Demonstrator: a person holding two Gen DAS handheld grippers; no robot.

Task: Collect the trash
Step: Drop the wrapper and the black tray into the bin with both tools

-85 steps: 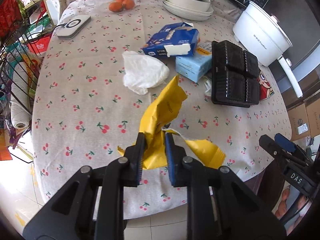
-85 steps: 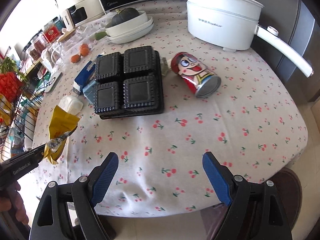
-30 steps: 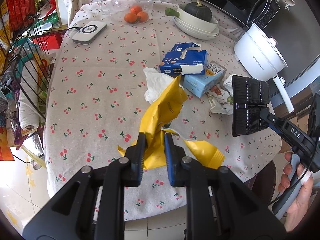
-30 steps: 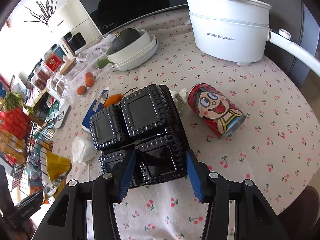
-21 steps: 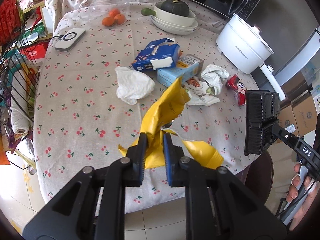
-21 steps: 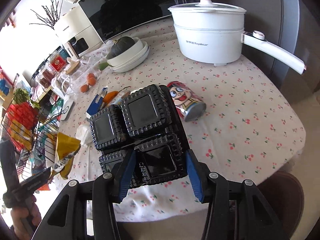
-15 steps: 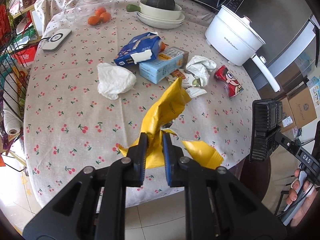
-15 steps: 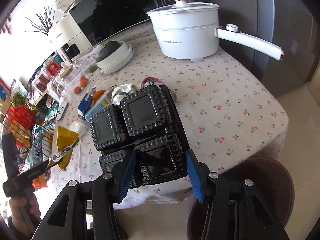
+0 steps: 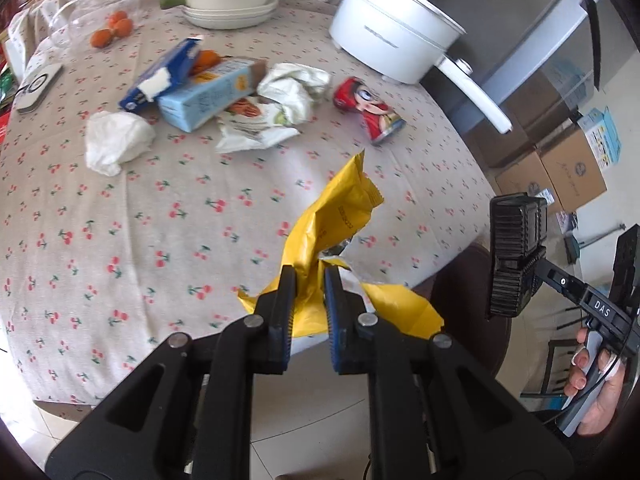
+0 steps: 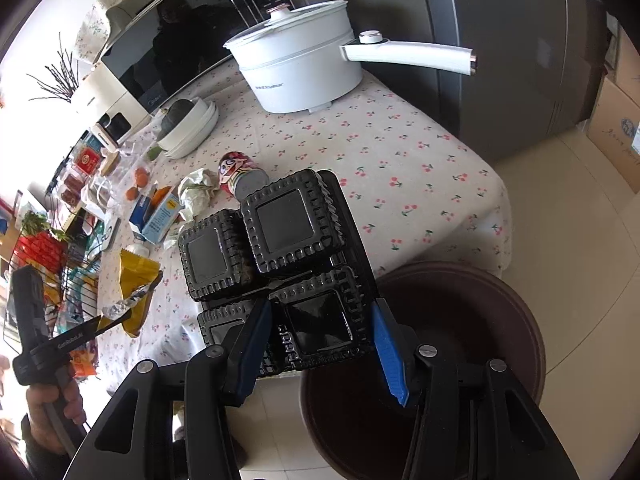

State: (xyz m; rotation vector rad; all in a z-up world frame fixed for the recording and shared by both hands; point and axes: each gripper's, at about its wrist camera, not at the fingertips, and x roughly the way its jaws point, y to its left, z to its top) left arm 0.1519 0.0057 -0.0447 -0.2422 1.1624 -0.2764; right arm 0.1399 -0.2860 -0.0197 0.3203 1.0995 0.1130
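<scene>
Left gripper clamped tight on yellow wrapper, jaws nearly closed w/ crumpled foil pinched between pads, wrapper held up in air above near edge of table, top end sticking up, torn flap hanging to right. Right gripper gripping black tray, jaws closed onto one corner cell, blue pads pressing both sides; tray w/ four square compartments, held off table edge, over brown bin on tiled floor just beside table. Same tray seen edge-on at right in left wrist view, hand on handle below. In right wrist view, wrapper visible at far left in other gripper, above table's left side. Rest of rubbish on cherry-print cloth: white tissue on left; blue box leaning on light blue carton; crumpled white wrapper just beside carton; red can on its side, near wrapper pile. Farther back: white pot w/ long handle, stacked plates w/ dark squash on top, oranges under clear cover. Cardboard boxes on floor beyond table, right side.
</scene>
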